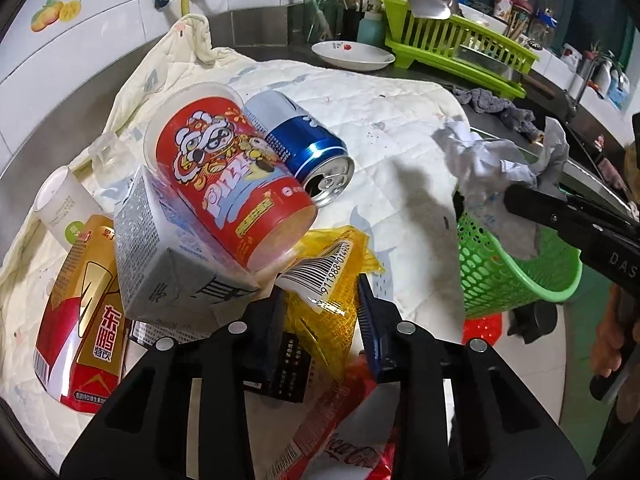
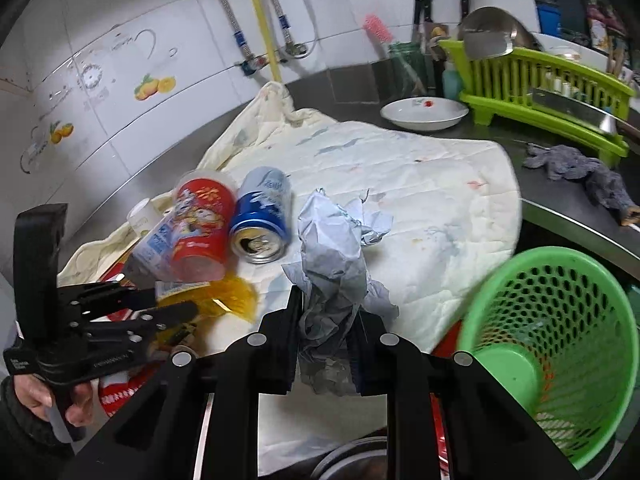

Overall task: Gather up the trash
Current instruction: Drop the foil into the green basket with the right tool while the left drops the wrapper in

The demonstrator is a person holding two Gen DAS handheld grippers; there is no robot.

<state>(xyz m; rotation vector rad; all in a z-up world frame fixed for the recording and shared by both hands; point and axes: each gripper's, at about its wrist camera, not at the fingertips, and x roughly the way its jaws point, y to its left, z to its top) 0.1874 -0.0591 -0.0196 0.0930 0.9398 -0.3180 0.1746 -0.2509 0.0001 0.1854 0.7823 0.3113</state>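
Note:
My right gripper (image 2: 326, 312) is shut on a crumpled grey-white paper wad (image 2: 334, 252) and holds it above the cloth, just left of the green mesh basket (image 2: 560, 340); the wad also shows in the left wrist view (image 1: 496, 168) over the basket's rim (image 1: 520, 280). My left gripper (image 1: 322, 292) is closed on a yellow mesh wrapper with a barcode label (image 1: 332, 276). In the right wrist view the left gripper (image 2: 172, 304) sits at the yellow wrapper (image 2: 228, 294). A red pizza cup (image 1: 228, 176), a blue can (image 1: 308, 148) and a grey carton (image 1: 168, 256) lie in a pile.
A gold-red drink pouch (image 1: 84, 312), a white tube (image 1: 60, 204) and a Coca-Cola label (image 1: 344, 440) lie on the cream cloth (image 1: 380, 128). A white plate (image 1: 352, 56), a green dish rack (image 1: 456, 36) and a grey rag (image 1: 496, 108) sit on the counter behind.

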